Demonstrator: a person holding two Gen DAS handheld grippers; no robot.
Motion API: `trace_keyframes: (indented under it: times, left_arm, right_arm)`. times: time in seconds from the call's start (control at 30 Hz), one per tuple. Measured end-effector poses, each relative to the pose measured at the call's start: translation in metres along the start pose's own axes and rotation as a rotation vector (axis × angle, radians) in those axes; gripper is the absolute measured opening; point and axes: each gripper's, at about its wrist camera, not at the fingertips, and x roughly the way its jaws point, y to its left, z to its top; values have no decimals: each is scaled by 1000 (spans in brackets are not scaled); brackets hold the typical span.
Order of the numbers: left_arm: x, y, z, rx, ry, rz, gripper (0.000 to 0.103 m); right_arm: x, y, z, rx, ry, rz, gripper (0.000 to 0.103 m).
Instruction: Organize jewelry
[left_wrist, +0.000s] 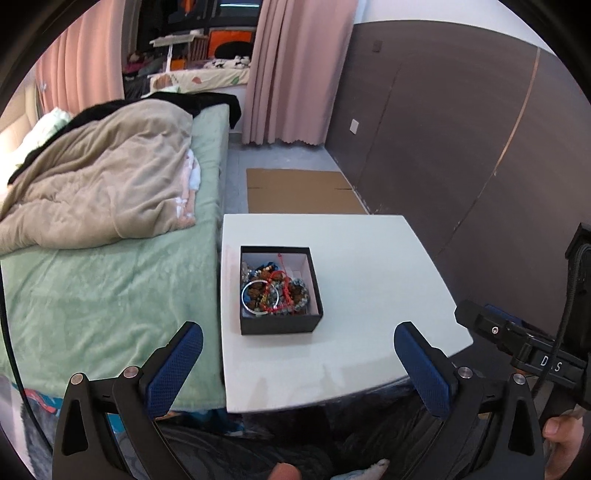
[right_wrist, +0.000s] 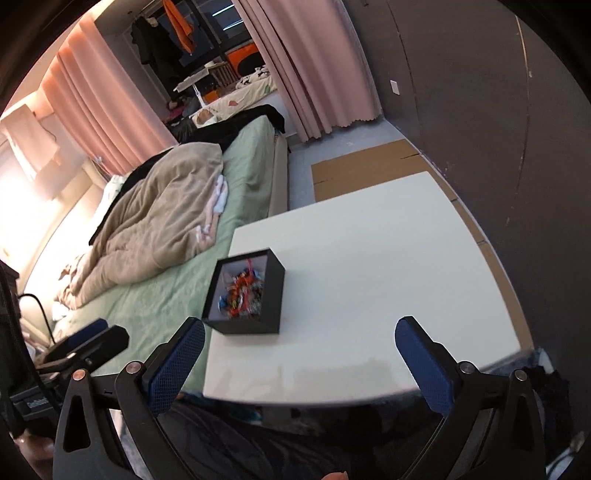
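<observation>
a black open box (left_wrist: 280, 290) sits toward the left of a white desk (left_wrist: 369, 266), just beside a bed (left_wrist: 110, 277) with a green cover. inside lies a jumbled heap of jewelry (left_wrist: 273, 291): a silver bangle (left_wrist: 255, 299), red cord and bead bracelets, all gathered within the box walls. the left gripper (left_wrist: 298, 363) and right gripper (right_wrist: 300, 360) both hover over the near desk edge, fingers spread wide, gripping nothing. this fits either a heap awaiting sorting or pieces already collected.
</observation>
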Motion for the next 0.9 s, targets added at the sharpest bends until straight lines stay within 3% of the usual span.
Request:
trace_keyframes:
  times: [0.33,0.63,0.9]
  left_arm:
    - [-36,-22,-32,55,-43,62,103]
    - [-56,-29,-48,51,-93,71,103]
    - [-59,-33,-56,64,-114,57,103]
  right_arm:
    - [-37,2,-32,-72,-26,-28,103]
    - [-67,4,-62,-88,-67,-54,103]
    - [-79,9,-68,-122,-98,-69,103]
